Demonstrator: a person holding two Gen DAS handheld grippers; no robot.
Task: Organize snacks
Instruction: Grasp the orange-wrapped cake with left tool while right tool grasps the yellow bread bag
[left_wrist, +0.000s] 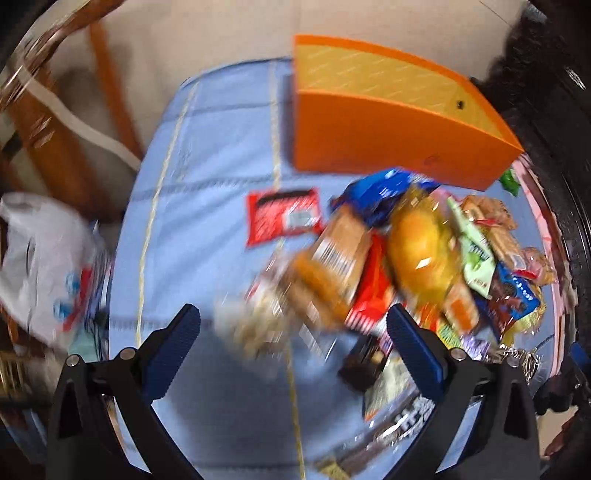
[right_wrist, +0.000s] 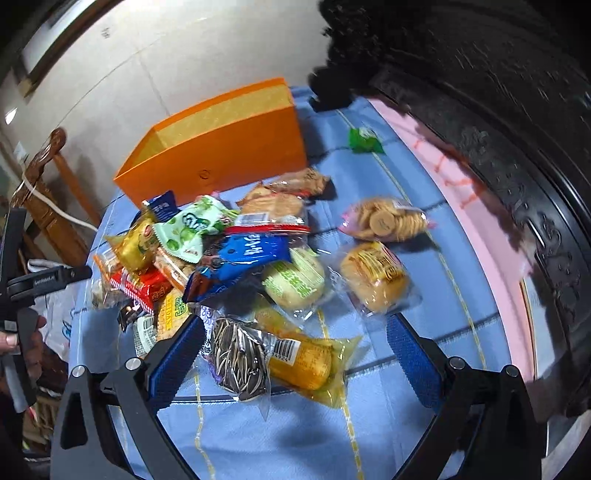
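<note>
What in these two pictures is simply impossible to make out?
- Left wrist view: the snack pile is smeared by motion blur, so labels are unreadable.
- Left wrist view: the orange box shows only part of its inside; its front wall hides the rest.
- Right wrist view: the dark object at upper right is cut off by the edge.
- Right wrist view: the small green packet is too small to read.

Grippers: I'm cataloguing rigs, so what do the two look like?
Both match: the left gripper and right gripper have black angular frames with silver pivot bolts and two fingers faced with ribbed blue pads. White lettering marks the left one's black body seen from the right wrist.
</note>
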